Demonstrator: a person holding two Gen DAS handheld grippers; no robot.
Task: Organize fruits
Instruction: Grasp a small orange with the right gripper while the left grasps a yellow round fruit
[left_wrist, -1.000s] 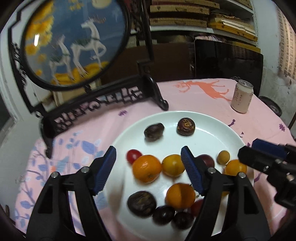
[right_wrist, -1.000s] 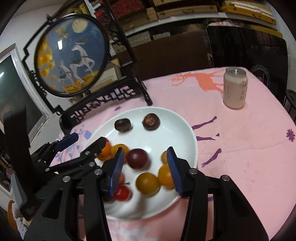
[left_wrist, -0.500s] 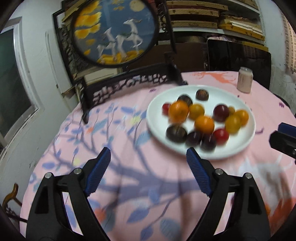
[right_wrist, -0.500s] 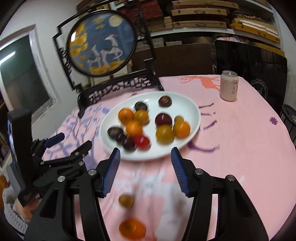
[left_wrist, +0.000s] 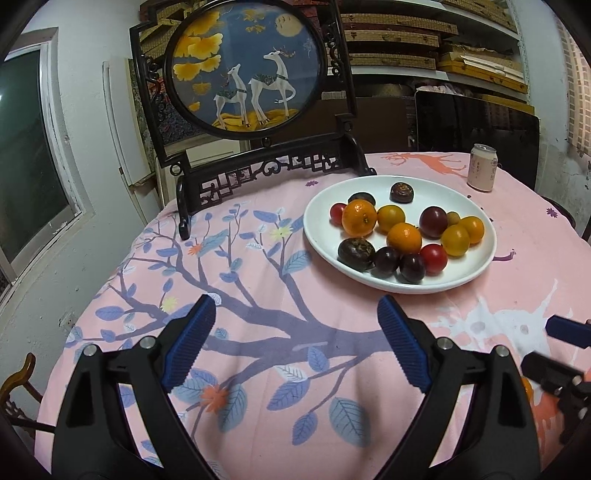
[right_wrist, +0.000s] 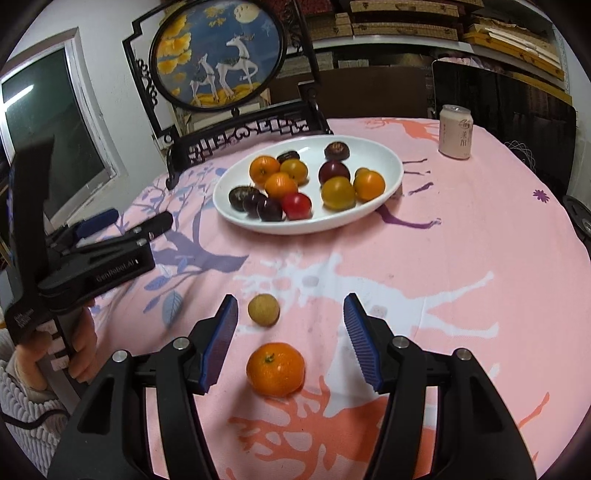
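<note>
Jaws of left gripper (left_wrist: 296, 334) opening wide, empty, over bare pink cloth-covered table (left_wrist: 258, 295). Jaws of right gripper (right_wrist: 290, 334) opening, flanking, not touching, one orange tangerine (right_wrist: 275, 368) and one small tan round fruit (right_wrist: 263, 309). Round white ceramic plate (right_wrist: 384, 206) beyond: thirteen fruits.

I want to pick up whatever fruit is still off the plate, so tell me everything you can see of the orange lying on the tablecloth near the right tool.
The orange is a small round fruit with glossy, dimpled, bright orange peel and a dark green stem spot facing up. It looks whole and lies by itself on the pink tablecloth, on a white and coral patch of the print. A small tan fruit lies just beyond it, apart. It sits between the right tool's opening blue pads, which do not touch it.
</note>
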